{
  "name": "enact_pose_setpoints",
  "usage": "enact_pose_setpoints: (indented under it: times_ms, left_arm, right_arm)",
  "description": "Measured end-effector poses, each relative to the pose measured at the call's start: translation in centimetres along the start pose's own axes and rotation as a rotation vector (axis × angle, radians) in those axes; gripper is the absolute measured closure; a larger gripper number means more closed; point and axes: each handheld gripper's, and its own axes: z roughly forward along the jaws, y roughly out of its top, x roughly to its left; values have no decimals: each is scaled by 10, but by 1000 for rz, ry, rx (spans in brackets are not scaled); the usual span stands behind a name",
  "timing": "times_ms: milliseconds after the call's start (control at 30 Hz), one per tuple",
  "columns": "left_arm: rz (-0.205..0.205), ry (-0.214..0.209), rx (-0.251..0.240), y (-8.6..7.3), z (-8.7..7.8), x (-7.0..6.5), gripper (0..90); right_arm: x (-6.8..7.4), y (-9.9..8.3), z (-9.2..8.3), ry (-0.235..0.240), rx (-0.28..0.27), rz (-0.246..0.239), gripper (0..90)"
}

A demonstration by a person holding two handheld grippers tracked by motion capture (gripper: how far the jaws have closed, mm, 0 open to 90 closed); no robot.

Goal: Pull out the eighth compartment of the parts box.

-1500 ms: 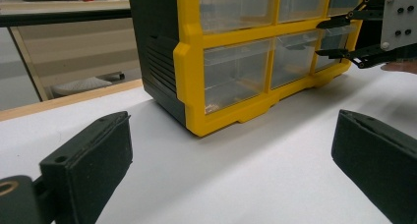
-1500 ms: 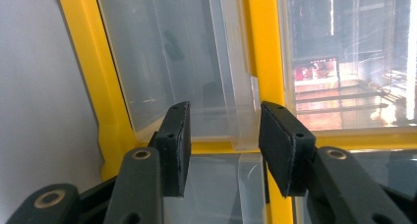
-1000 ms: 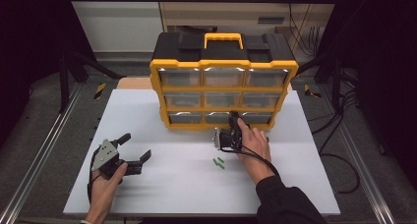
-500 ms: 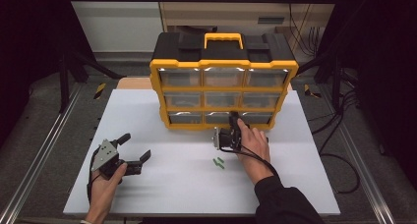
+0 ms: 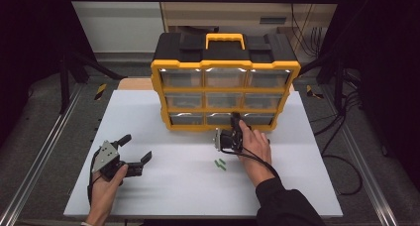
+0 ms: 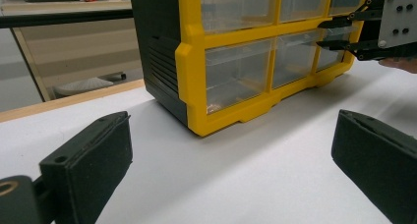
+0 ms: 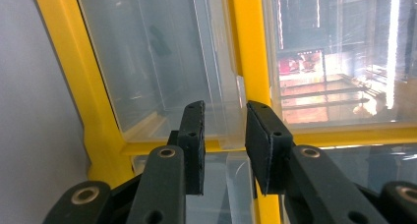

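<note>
Fingers [image 7: 223, 145] at drawer [image 7: 167, 62] front

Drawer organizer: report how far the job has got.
Done: little so far. Every drawer of the yellow organizer looks shut, and two small green pieces lie on the white table.
In hand: the right gripper brackets the clear front lip of a bottom-row drawer; a firm grip is unclear.
Left: pulling it open, probably stowing the pieces. The left gripper waits open.

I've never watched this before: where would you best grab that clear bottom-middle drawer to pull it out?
Grip the small clear lip on the drawer front, coming straight at the cabinet face from the person's side. The drawer sits flush in its yellow frame, so only that lip sticks out; the right gripper already brackets it.
</note>
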Motion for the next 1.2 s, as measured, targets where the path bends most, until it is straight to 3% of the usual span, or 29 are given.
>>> enact_pose_setpoints:
  times_ms: [400,700,1200]
  left_arm:
    - [0,0,0,0,0,0,14]
    - [1,-2,3,0,0,0,14]
    - [0,-1,3,0,0,1,14]
  right_arm:
    - [1,1,1,-18,-2,-25,710]
    - [0,3,0,-19,21,-23,739]
    - [-1,3,-1,-18,14,-21,764]
